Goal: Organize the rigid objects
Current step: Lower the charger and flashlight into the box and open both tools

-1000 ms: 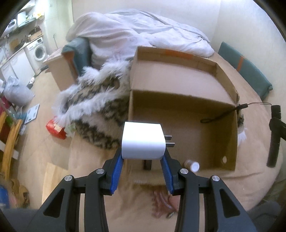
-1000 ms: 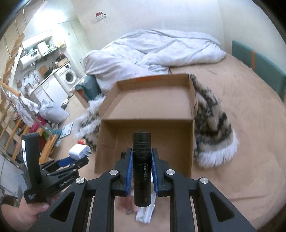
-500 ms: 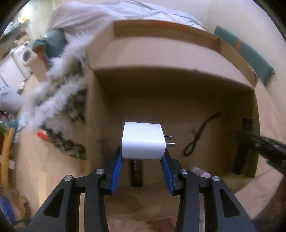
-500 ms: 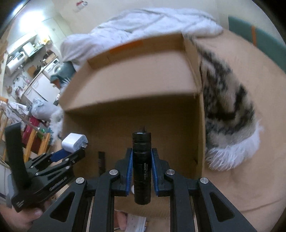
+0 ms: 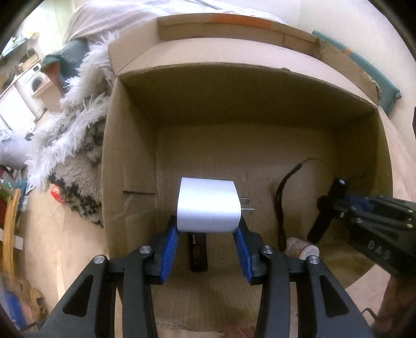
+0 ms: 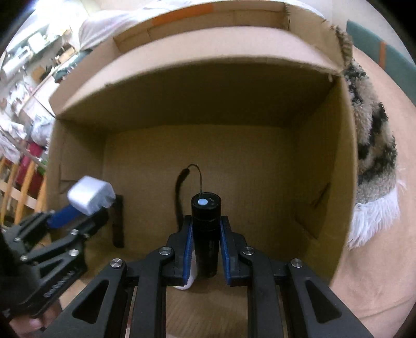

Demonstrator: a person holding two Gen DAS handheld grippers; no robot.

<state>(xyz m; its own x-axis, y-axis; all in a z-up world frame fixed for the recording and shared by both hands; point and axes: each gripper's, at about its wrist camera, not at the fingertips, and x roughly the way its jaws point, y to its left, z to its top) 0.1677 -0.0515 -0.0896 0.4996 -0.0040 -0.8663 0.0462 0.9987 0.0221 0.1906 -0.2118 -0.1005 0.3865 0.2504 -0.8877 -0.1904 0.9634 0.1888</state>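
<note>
My left gripper (image 5: 206, 231) is shut on a white wall charger (image 5: 208, 205) with its two prongs pointing right, held inside the open cardboard box (image 5: 130, 145). My right gripper (image 6: 206, 234) is shut on a black flashlight (image 6: 206, 234) whose wrist strap (image 6: 182, 187) trails onto the box floor. Each gripper shows in the other's view: the right one (image 5: 335, 205) at the box's right, the left one (image 6: 85, 205) at its left. A dark stick-shaped item (image 5: 199, 252) and a small white-capped bottle (image 5: 303, 249) lie on the box floor.
The box (image 6: 325, 161) sits on a tan bed. A shaggy black-and-white fur throw (image 5: 75, 145) lies against the box's left side and shows at its right in the right wrist view (image 6: 374, 145). A white duvet (image 5: 124, 15) lies behind.
Both grippers have moved forward and down into the box with their objects still held. The box now fills both views.
</note>
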